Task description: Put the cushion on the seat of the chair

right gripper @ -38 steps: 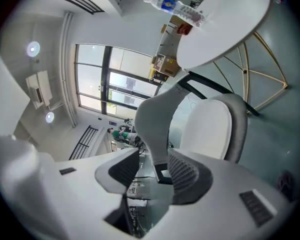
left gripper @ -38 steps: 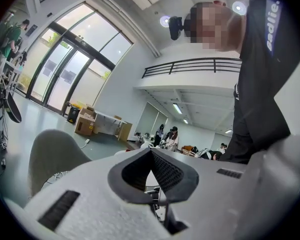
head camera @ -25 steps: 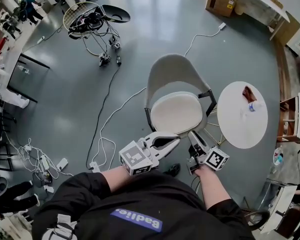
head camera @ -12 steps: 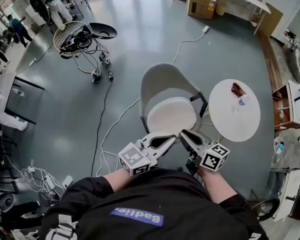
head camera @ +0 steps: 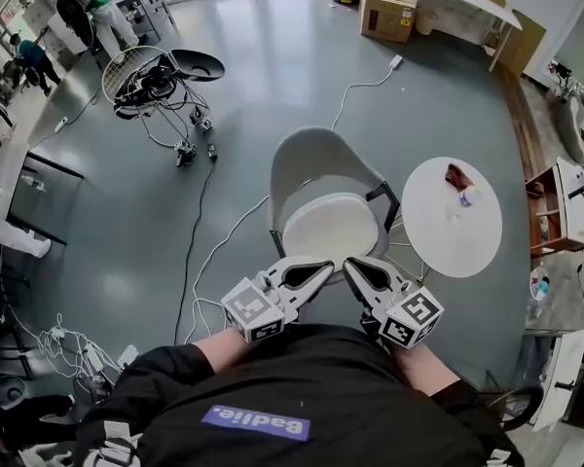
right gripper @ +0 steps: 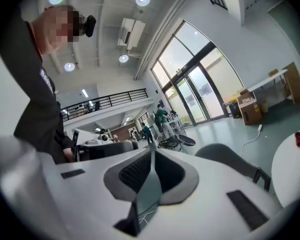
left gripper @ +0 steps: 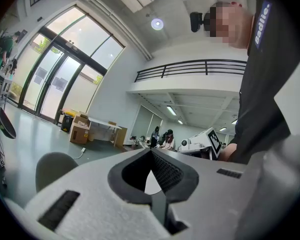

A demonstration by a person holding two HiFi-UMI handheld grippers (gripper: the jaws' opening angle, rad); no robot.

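The grey shell chair (head camera: 316, 159) stands in the middle of the head view, with the white cushion (head camera: 329, 230) lying flat on its seat. Both grippers hover at the seat's near edge, apart from the cushion. My left gripper (head camera: 326, 267) is shut, with nothing between its pads. My right gripper (head camera: 350, 264) is closing; its tips meet and hold nothing. The left gripper view shows the left gripper (left gripper: 151, 153) pointing level, with the chair (left gripper: 52, 169) back low at the left. In the right gripper view, the right gripper (right gripper: 152, 153) has the chair (right gripper: 225, 156) back to its right.
A round white table (head camera: 438, 232) stands right of the chair, bearing a red item (head camera: 455, 176) and a small bottle (head camera: 467, 197). White cables (head camera: 214, 251) trail on the floor at left. Gear on a stand (head camera: 161, 71), a cardboard box (head camera: 385, 10) and a wooden shelf (head camera: 565, 207) lie farther off.
The right gripper has risen and rolled, and its wide-open jaws have come together. The left gripper has barely shifted. The cushion stays on the seat.
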